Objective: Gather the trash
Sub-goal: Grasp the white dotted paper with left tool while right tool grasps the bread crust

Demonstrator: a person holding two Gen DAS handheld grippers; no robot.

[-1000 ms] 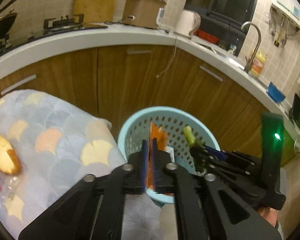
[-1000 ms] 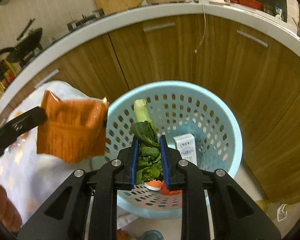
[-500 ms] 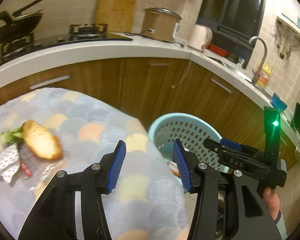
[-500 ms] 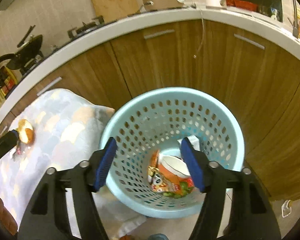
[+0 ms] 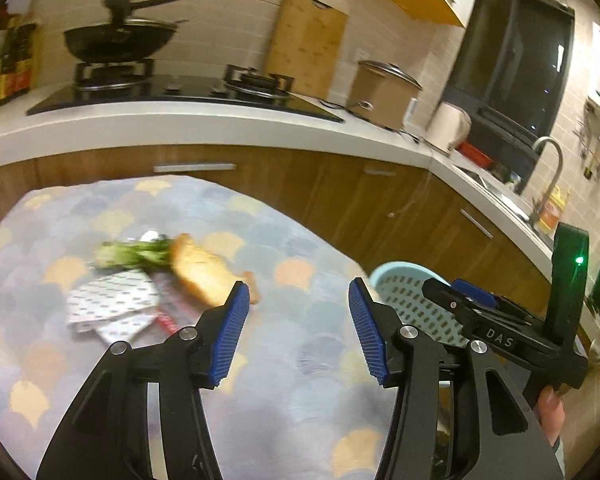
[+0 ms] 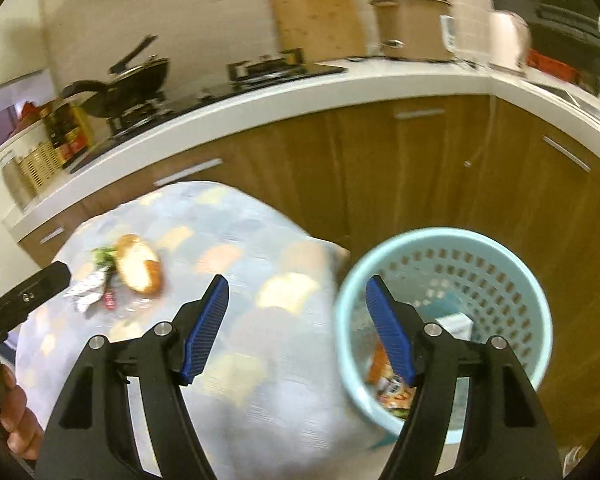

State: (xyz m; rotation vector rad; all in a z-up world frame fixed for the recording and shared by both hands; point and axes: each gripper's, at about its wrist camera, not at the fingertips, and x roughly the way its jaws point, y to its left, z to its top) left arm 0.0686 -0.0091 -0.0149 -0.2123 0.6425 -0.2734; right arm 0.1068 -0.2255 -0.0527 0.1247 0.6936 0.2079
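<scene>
My left gripper (image 5: pixel 296 300) is open and empty above the table with the scallop-pattern cloth (image 5: pixel 284 392). On the cloth lie a piece of bread (image 5: pixel 202 276), a leafy green stalk (image 5: pixel 128 254), a white dotted wrapper (image 5: pixel 112 306) and a small red wrapper (image 5: pixel 166 320). My right gripper (image 6: pixel 296 300) is open and empty over the table edge beside the light blue perforated basket (image 6: pixel 500 260). The basket holds an orange packet (image 6: pixel 384 380) and a white box (image 6: pixel 456 326). The bread (image 6: pixel 138 264) also shows in the right wrist view.
A curved white counter (image 5: pixel 220 128) with wooden cabinets runs behind the table. On it are a stove with a wok (image 5: pixel 120 42), a cutting board (image 5: pixel 304 44), a cooker pot (image 5: pixel 384 94) and a kettle (image 5: pixel 448 128). A sink tap (image 5: pixel 548 168) is at far right.
Both grippers let go of the orange packet and the green vegetable into the basket, opened, and swung left and up toward the table.
</scene>
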